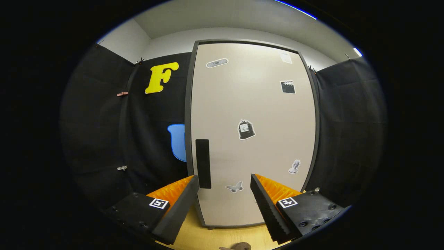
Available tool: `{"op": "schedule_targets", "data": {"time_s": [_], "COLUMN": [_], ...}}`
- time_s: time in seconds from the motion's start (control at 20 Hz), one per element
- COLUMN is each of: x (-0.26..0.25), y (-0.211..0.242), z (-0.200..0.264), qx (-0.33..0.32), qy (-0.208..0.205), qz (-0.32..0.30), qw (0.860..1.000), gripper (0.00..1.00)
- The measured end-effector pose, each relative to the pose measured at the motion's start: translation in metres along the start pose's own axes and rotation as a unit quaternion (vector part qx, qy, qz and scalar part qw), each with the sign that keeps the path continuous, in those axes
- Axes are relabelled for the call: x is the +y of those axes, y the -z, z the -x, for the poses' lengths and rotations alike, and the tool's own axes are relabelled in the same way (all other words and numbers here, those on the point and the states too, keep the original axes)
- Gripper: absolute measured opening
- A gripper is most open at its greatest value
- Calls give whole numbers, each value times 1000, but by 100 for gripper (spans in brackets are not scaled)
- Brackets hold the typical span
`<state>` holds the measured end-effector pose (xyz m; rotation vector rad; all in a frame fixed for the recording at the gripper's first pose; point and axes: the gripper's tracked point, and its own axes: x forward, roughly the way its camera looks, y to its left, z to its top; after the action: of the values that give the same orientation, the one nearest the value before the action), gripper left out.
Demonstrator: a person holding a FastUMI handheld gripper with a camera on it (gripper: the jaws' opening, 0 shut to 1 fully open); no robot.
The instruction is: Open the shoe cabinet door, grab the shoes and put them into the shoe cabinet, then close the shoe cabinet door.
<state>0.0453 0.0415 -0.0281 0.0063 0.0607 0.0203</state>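
1. Facing you is the shoe cabinet (253, 135), upright on a pale wooden floor (211, 238), with its door (256, 104) shut flat in a dark frame.
2. You have black cloth walls (104, 132) on both sides of the cabinet, held by small clips (122, 93), with a pale ceiling above.
3. You see a dark upright handle (203, 163) near the door's left edge, low down, just beyond your left finger.
4. You can make out stickers on the door: an oval one (217, 63) at the top, a clapperboard (288, 86), a dark bag shape (246, 130) in the middle, a small grey figure (294, 166) and a butterfly (235, 187) low down. Any writing on them is too small for you to read.
5. You get a brown shape (239, 246) on the floor just below the fingers, cut off, so you cannot tell whether it is a shoe.
6. Your claw (224, 182) is spread wide and holds nothing; the butterfly sticker shows in the gap between the fingers.
7. You have a small square marker (158, 203) on each finger's base.
8. Nothing stands between your fingers and the door.
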Motion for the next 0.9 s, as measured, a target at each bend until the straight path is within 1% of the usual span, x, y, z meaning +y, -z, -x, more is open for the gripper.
{"op": "schedule_targets", "data": {"time_s": [0.15, 0.4, 0.55, 0.6, 0.65, 0.8, 0.85, 0.9], "x": [16, 29, 29, 27, 27, 27, 26, 25], "y": [9, 22, 20, 21, 22, 25, 27, 28], "z": [-24, -64, -82, -86, -91, -101, -104, -106], "qx": [9, 13, -2, -2, 0, 3, 4, 7], "qy": [-5, 6, 17, 22, 27, 30, 32, 33], "qz": [-7, -13, -5, -7, -11, -14, -13, -14], "qw": [1000, 1000, 1000, 1000, 1000, 999, 999, 999], "gripper": [98, 98, 98, 98, 94, 94, 84, 79]}}
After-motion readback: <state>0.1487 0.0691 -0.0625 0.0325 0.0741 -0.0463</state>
